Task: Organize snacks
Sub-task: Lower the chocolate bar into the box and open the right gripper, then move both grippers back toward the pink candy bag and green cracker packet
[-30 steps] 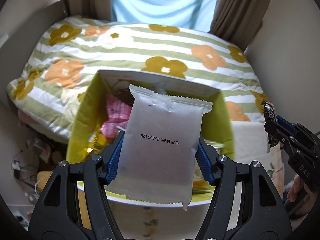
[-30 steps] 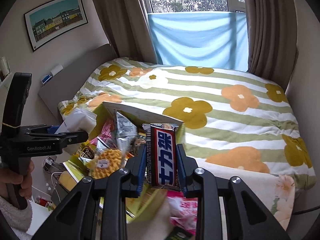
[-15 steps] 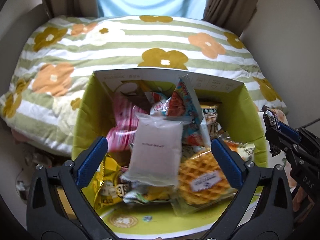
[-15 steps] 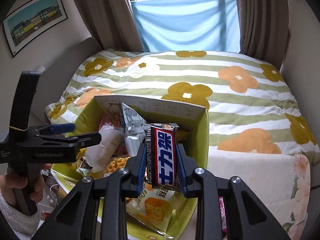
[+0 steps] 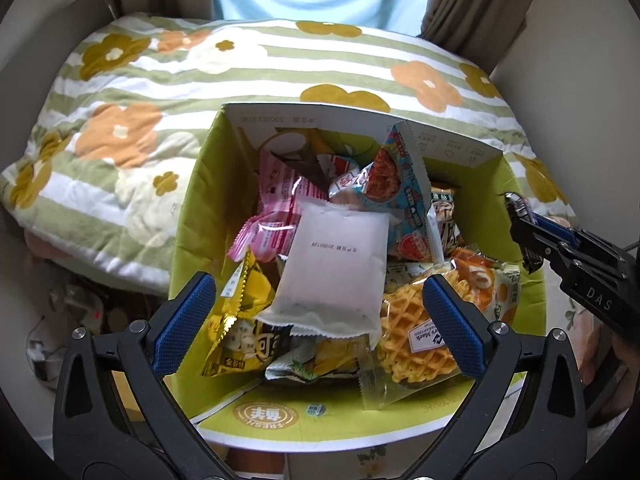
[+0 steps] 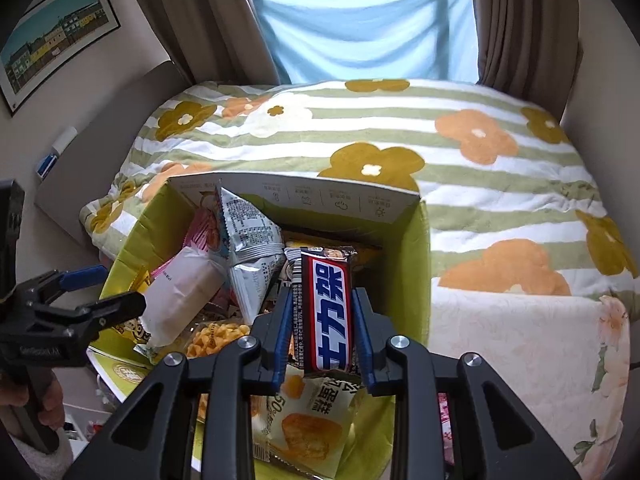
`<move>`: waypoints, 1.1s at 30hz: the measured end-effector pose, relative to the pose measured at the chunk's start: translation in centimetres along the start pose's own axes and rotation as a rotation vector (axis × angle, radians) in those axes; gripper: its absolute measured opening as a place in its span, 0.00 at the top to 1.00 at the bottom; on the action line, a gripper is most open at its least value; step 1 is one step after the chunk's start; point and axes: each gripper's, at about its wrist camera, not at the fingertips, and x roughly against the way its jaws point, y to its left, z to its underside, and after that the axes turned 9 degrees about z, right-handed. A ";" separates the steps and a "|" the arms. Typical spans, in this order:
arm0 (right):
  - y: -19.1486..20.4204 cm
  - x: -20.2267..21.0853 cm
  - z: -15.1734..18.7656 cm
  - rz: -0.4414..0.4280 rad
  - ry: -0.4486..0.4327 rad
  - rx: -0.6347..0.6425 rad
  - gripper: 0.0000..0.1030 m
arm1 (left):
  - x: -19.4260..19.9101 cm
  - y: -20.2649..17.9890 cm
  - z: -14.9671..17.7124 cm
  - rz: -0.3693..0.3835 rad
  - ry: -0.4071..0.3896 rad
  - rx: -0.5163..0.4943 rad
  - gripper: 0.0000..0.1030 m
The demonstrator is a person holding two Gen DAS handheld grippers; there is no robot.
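Bedroom setup: flowery striped blanket (image 6: 460, 168) on the bed, with a green box (image 5: 200, 216) of snacks parked against it. Left gripper (image 5: 320, 324) hangs over the box with jaws spread wide and nothing in them; the white packet (image 5: 336, 272) lies on the pile, up at 12 o'clock from its fingers. Right gripper (image 6: 322, 328) is just starting to open, the candy bar (image 6: 326, 312) upright between its pads over the box's 3 o'clock side.
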 end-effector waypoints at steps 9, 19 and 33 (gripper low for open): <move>-0.5 1.8 1.0 0.007 -0.049 0.006 0.00 | 0.7 -0.8 1.5 -0.001 0.006 0.000 0.00; -0.5 4.7 1.6 0.023 -0.094 0.011 0.00 | 3.1 -2.0 2.1 0.016 -0.033 -0.020 0.00; -6.1 11.7 3.0 0.143 -0.227 -0.052 0.00 | 5.2 -7.4 3.1 0.063 -0.080 -0.089 0.00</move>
